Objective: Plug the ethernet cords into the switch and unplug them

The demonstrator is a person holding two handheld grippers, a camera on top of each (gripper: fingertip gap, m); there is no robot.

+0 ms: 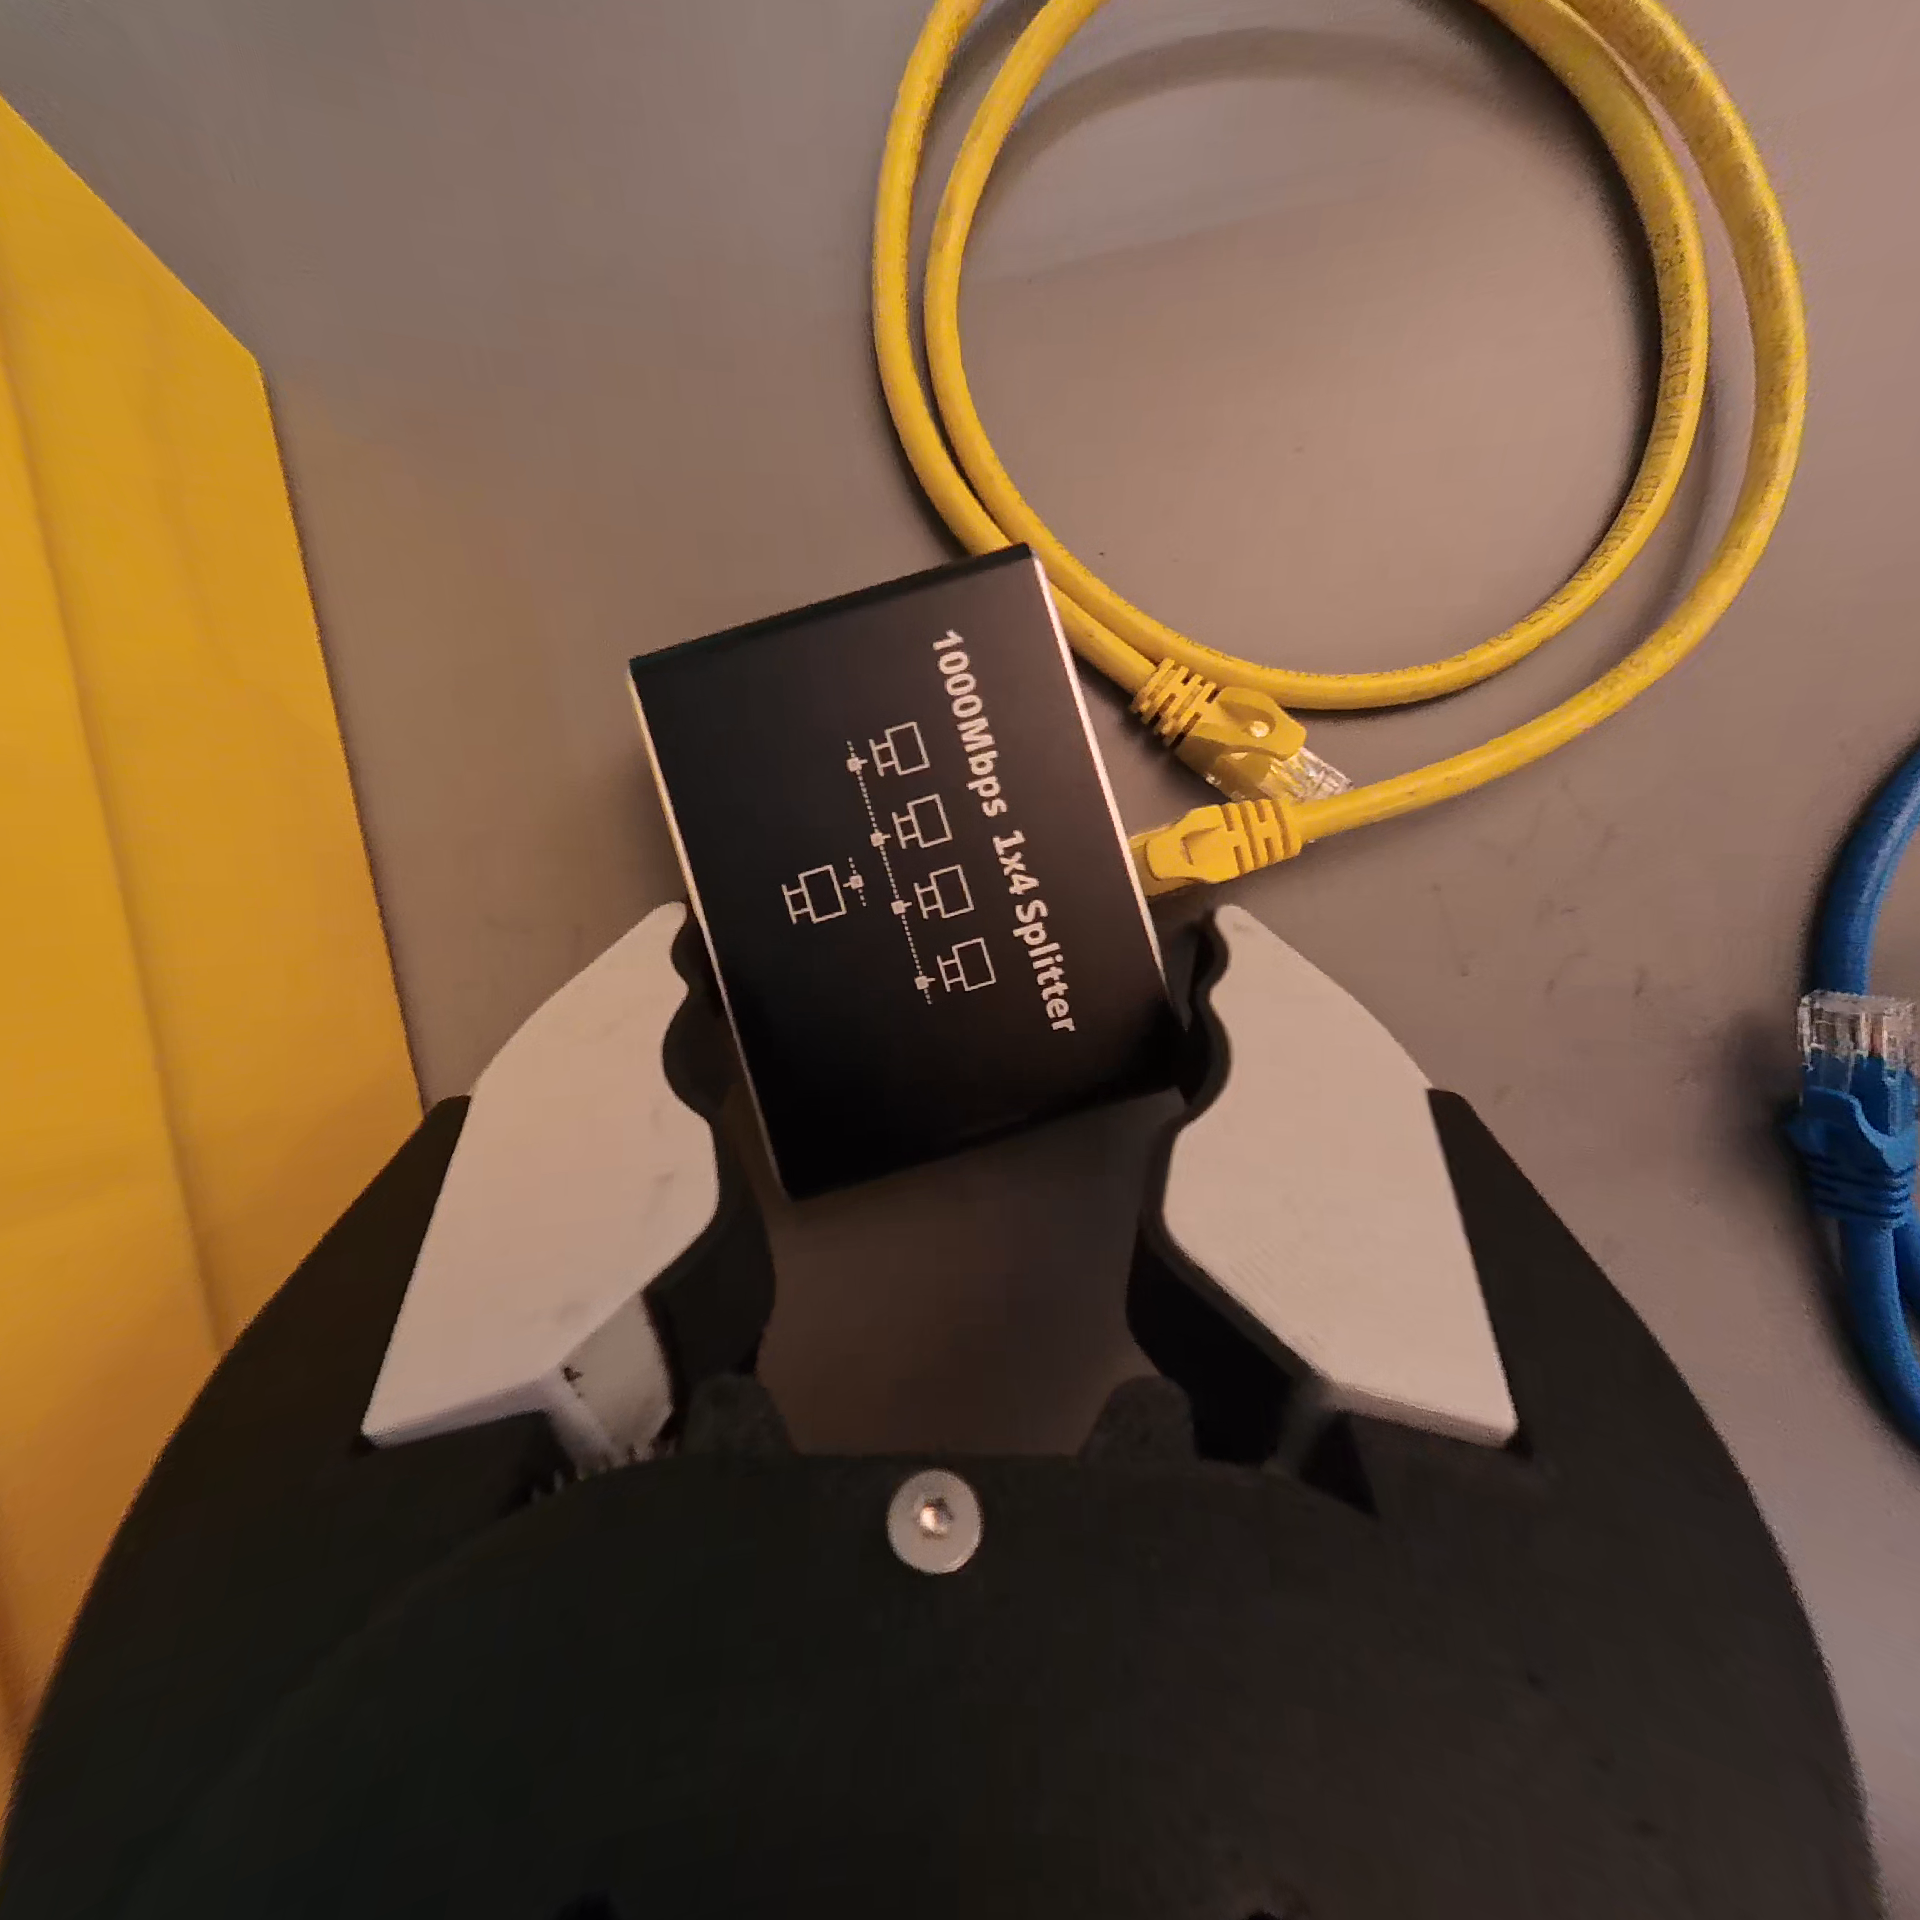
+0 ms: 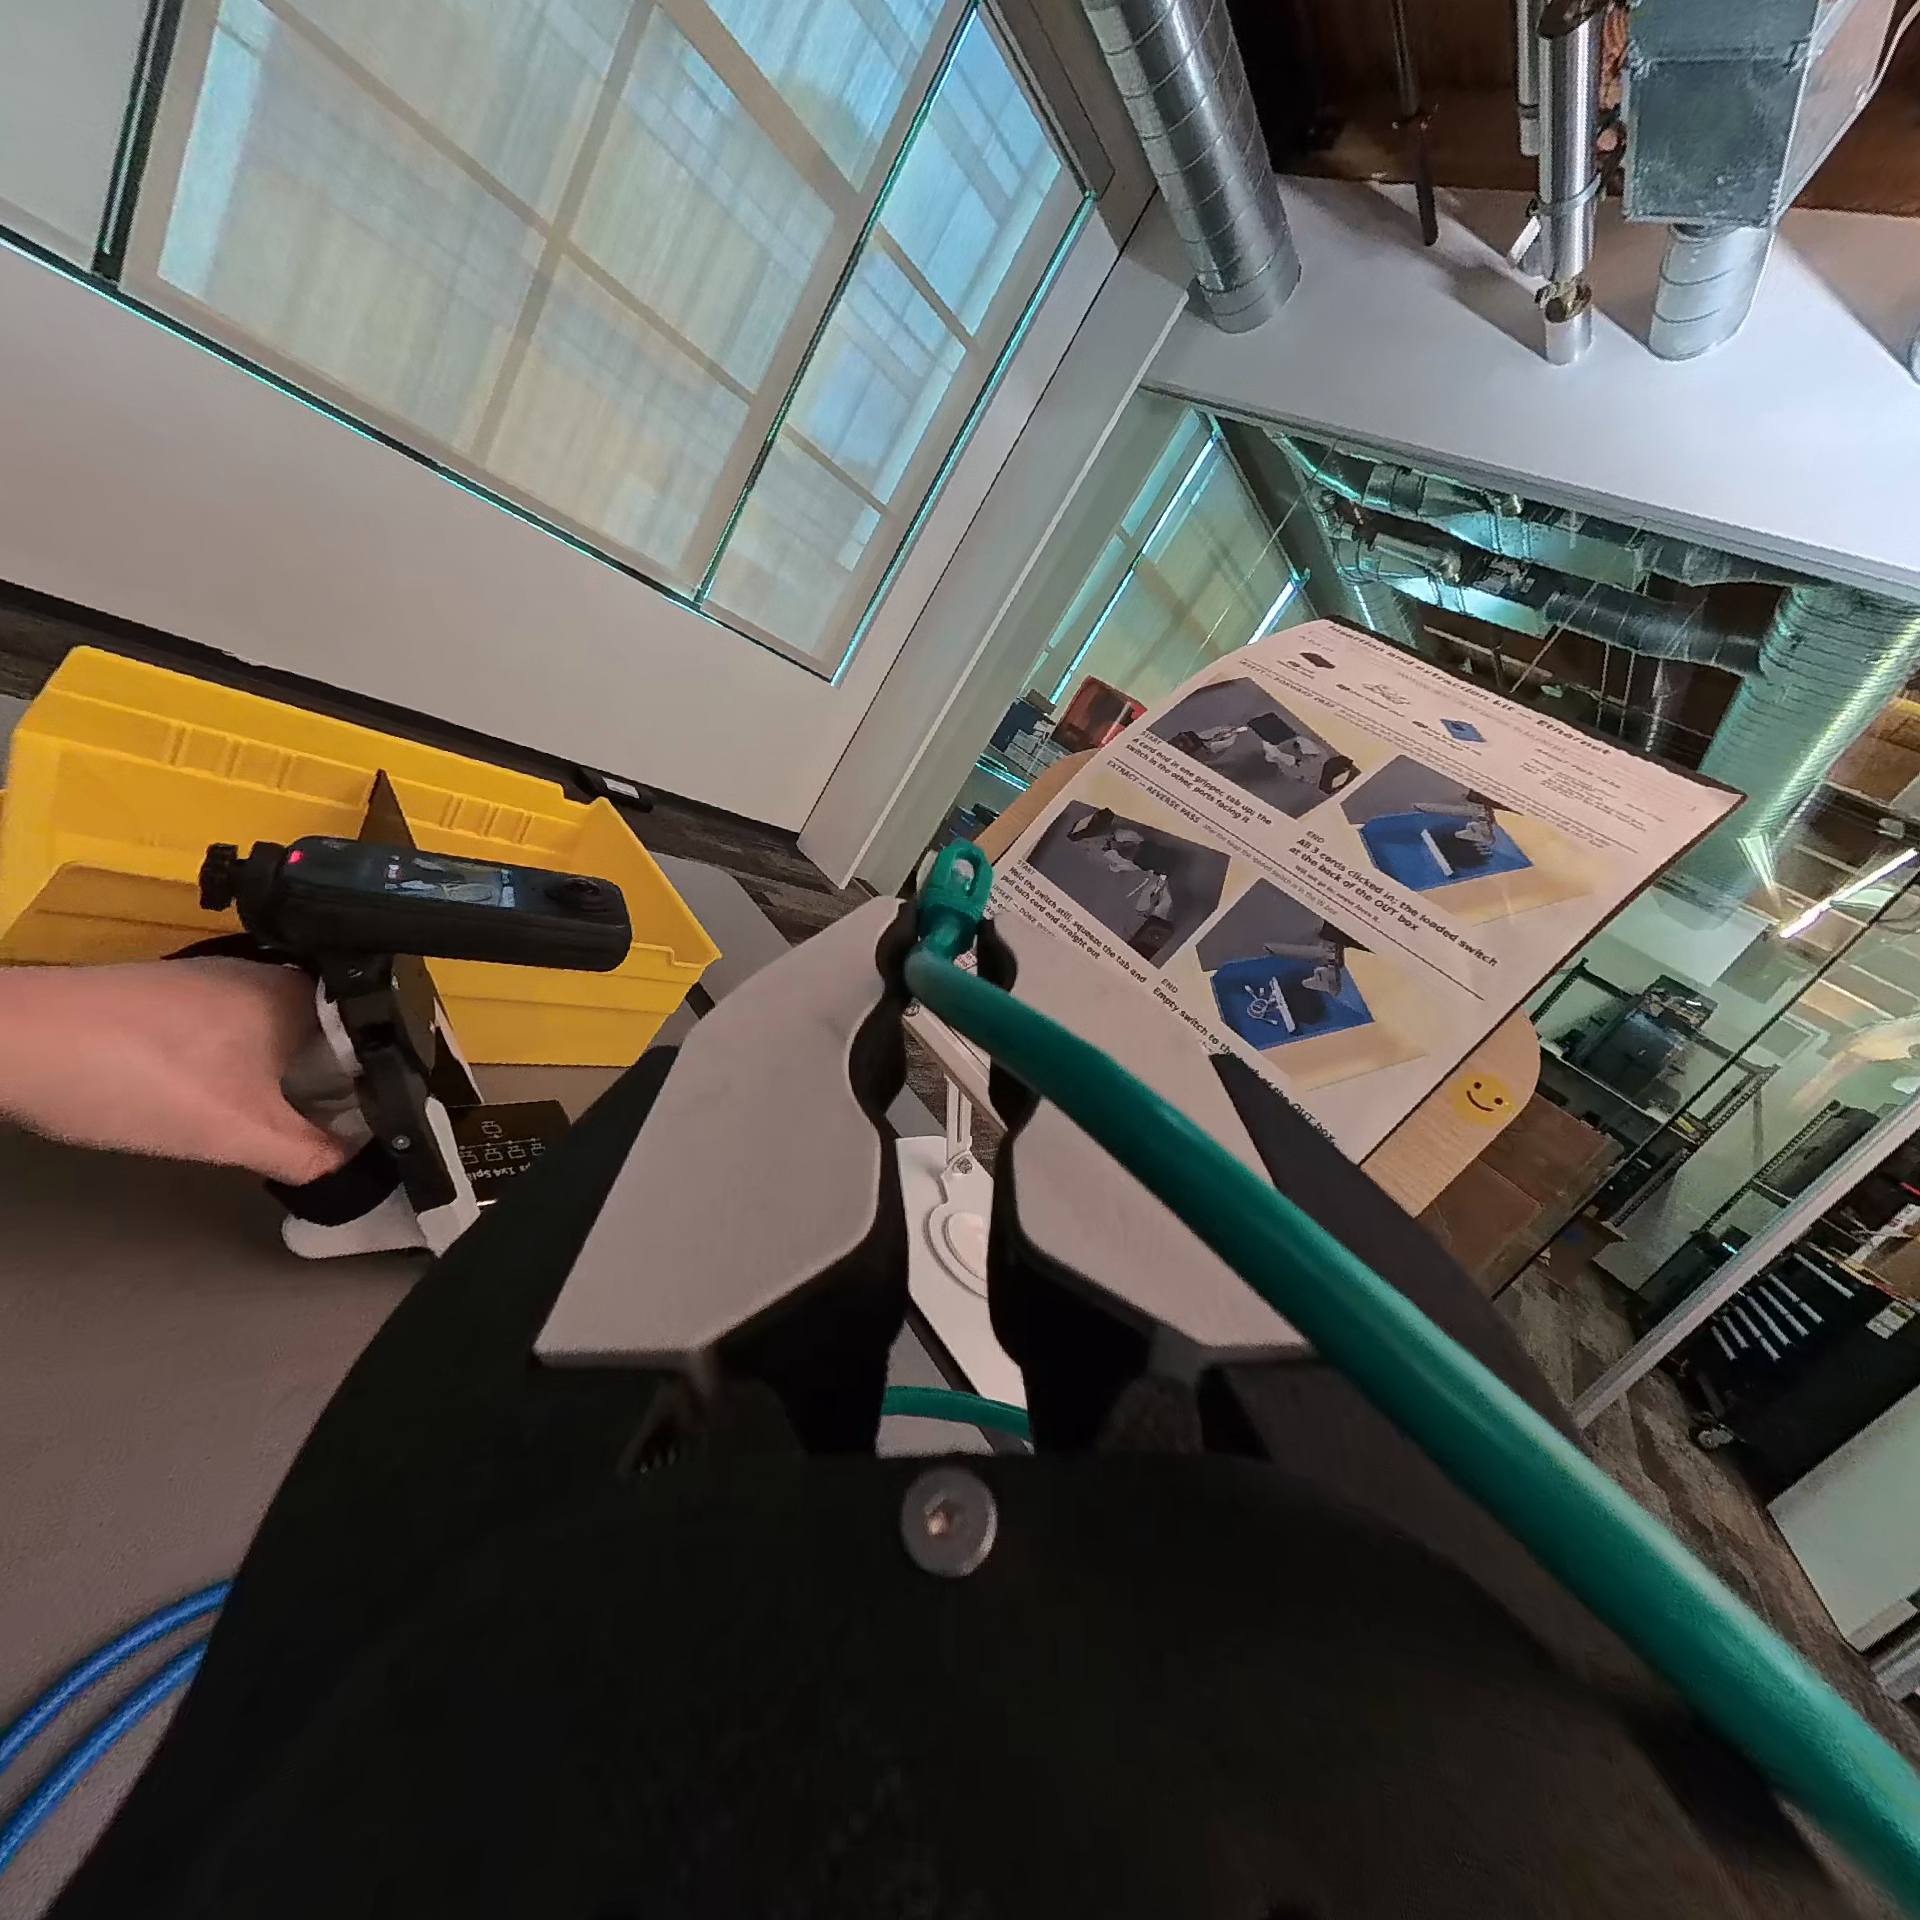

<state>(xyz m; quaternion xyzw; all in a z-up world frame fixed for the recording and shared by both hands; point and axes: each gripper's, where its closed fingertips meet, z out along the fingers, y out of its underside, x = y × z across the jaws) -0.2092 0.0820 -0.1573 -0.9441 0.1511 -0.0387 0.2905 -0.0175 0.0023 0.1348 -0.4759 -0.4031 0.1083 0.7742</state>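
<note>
The black switch lies on the grey table, held at its two sides by my left gripper. A coiled yellow cord lies to its right with both plugs close to the switch; the lower plug meets the switch's right side, and I cannot tell if it is inserted. A blue cord's plug lies farther right. My right gripper is raised off the table and shut on a green cord just behind its plug. The left gripper and switch show at left.
A yellow bin stands behind the switch and also shows at the left of the left wrist view. An illustrated sheet on a wooden board stands on a white stand. The blue cord loops at lower left. A hand holds the left gripper. My hands' fingertips stand some 35 cm from each other.
</note>
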